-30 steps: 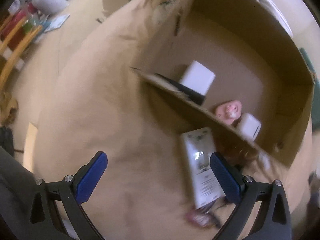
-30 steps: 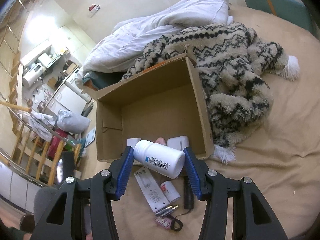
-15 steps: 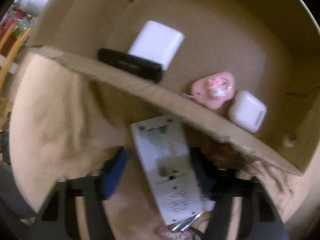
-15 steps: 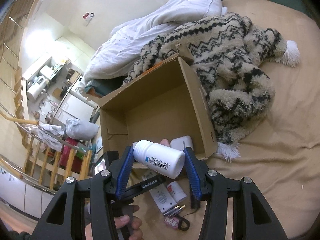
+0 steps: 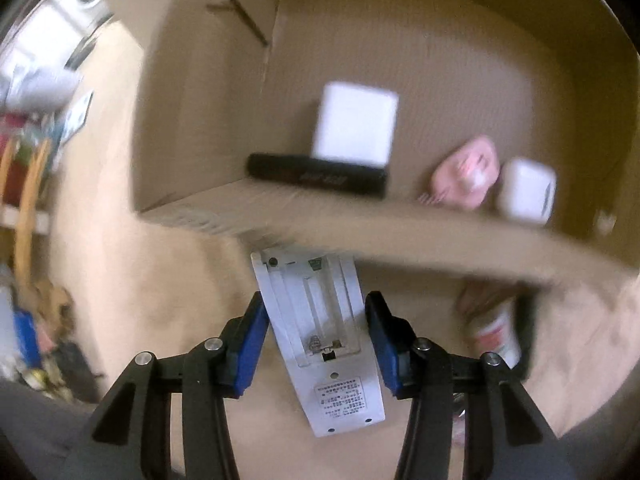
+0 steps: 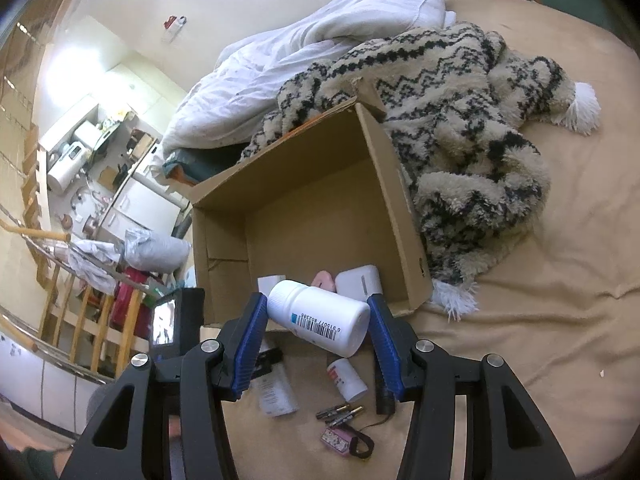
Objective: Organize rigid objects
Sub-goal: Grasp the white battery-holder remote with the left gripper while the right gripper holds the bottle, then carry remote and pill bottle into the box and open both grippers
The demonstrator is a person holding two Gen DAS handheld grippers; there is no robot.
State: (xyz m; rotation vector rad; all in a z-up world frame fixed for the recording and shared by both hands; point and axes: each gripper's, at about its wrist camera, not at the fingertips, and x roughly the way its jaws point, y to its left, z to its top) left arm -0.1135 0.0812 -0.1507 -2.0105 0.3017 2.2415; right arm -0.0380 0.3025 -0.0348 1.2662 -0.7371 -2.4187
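Note:
My left gripper (image 5: 316, 312) is shut on a white remote (image 5: 318, 340) lying back side up, battery bay open, just in front of the cardboard box (image 5: 360, 220). Inside the box lie a white block (image 5: 356, 128), a black bar (image 5: 316, 176), a pink case (image 5: 466, 178) and a white earbud case (image 5: 526, 190). My right gripper (image 6: 316, 314) is shut on a white bottle (image 6: 320, 318) with a barcode label, held above the box's (image 6: 404, 216) near wall. The remote (image 6: 276, 388) and left gripper body (image 6: 176, 320) show below it.
On the tan bed sheet in front of the box lie a small white tube (image 6: 347, 378), loose batteries (image 6: 340, 414), a pink keyring item (image 6: 340, 438) and a black stick (image 6: 384, 396). A patterned fleece (image 6: 460, 120) and white duvet (image 6: 320, 48) lie behind the box.
My left gripper moved in from the left and closed on the white remote. My right gripper kept the white bottle and stayed almost still above the box's near wall.

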